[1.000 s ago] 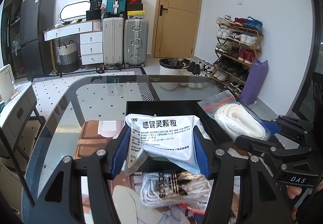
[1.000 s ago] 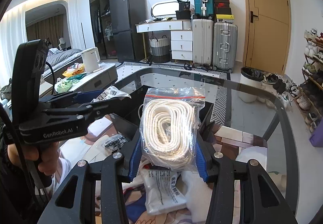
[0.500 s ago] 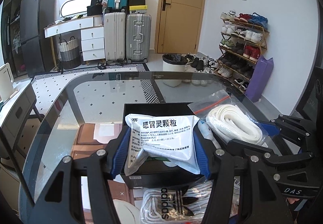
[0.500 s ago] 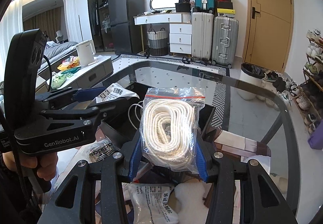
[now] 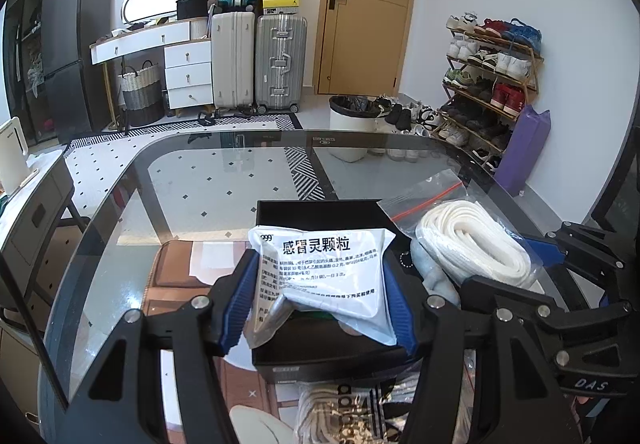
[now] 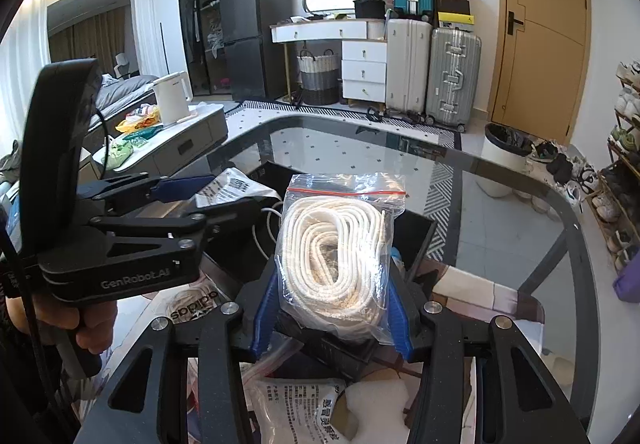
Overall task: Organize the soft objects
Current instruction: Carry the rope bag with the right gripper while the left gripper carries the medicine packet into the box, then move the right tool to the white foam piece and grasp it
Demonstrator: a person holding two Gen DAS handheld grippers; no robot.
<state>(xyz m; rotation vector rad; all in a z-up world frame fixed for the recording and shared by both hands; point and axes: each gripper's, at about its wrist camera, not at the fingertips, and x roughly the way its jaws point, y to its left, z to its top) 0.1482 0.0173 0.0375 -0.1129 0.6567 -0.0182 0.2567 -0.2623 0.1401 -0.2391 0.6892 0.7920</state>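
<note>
Left gripper (image 5: 320, 308) is clamped on the white medicine sachet (image 5: 324, 276), held over the open black box (image 5: 320, 212) on the glass table (image 5: 200, 180). Right gripper (image 6: 334, 308) has the clear zip bag of white rope (image 6: 336, 252) between its blue pads, jaws opening, above the same box. Crowding below: an adidas-printed bag (image 5: 348, 408) and another printed sachet (image 6: 304, 404).

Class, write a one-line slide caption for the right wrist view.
Right gripper, jaws opening, carries a bagged white rope over the black box on a glass table.
</note>
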